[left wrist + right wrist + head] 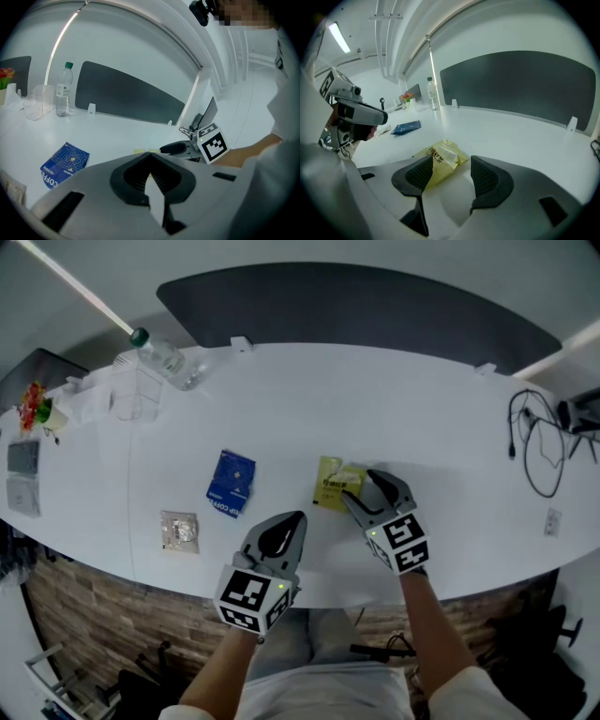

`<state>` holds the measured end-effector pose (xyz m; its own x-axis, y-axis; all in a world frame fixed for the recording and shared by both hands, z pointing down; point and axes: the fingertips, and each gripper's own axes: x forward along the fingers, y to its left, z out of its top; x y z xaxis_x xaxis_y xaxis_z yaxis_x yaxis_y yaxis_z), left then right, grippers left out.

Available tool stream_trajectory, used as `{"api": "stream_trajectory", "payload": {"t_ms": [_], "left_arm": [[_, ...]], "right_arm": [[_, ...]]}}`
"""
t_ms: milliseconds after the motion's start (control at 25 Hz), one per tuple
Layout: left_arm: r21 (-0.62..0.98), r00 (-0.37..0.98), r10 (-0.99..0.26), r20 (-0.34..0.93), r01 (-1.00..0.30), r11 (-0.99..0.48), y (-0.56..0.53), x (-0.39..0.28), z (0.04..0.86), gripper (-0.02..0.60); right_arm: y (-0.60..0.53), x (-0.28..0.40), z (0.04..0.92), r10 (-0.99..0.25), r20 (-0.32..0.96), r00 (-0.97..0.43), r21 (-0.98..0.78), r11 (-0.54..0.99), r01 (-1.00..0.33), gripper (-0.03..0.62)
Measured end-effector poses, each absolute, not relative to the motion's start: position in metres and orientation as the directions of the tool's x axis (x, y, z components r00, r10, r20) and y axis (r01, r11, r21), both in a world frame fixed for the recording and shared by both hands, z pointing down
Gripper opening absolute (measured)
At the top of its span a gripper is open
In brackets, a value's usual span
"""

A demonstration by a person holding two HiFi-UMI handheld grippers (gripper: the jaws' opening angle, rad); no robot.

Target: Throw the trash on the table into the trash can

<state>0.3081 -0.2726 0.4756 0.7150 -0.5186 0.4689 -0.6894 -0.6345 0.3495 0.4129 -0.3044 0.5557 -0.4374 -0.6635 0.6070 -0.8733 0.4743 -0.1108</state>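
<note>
A: Surroundings on the table [422, 409]?

B: Bottle [165, 356] with a green cap and a clear holder [134, 395] at the far left. Flowers [34, 405] at the left end. Cables [536, 442] at the right end. Dark panel [356, 306] behind the far edge. All well apart from both grippers.

A: Counts?

B: Three packets: one yellow packet [336, 486], one blue packet [231, 484], one clear packet [179, 532]. One bottle. Two grippers.

A: Yellow packet vs. right gripper [361, 488]?

B: It lies flat near the table's middle, towards the front edge. The jaws stand wide, one on each side of its near end. In the right gripper view it sits nearer the left-hand pad, which overlaps its edge. Cannot tell if that pad touches it. The other pad is clear of it. Not gripped.

A: Left gripper [292, 521]?

B: Jaws together, nothing in them. It is over the front edge, just beside the right gripper, with the blue packet near its tip on the far left side. The clear packet lies further left, near the front edge.
</note>
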Motion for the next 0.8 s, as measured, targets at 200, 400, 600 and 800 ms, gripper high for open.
{"api": "stream_trajectory", "payload": {"t_ms": [200, 400, 600, 800], "left_arm": [[0.350, 0.708, -0.522, 0.476, -0.697, -0.626, -0.271, 0.305, 0.478, 0.002], [0.349, 0.704, -0.524, 0.479, -0.701, -0.622, -0.270, 0.302, 0.478, 0.002], [0.352, 0.700, -0.530, 0.478, -0.705, -0.615, -0.269, 0.299, 0.478, 0.002], [0.353, 0.695, -0.532, 0.483, -0.711, -0.608, -0.268, 0.296, 0.481, 0.002]], "right_arm": [[-0.306, 0.412, 0.557, -0.660, 0.629, -0.411, -0.086, 0.467, -0.880, 0.256], [-0.307, 0.410, 0.554, -0.650, 0.634, -0.418, -0.055, 0.501, -0.863, 0.258], [-0.313, 0.406, 0.555, -0.624, 0.646, -0.439, -0.039, 0.547, -0.836, 0.272], [-0.313, 0.400, 0.562, -0.586, 0.674, -0.450, -0.016, 0.597, -0.802, 0.275]]}}
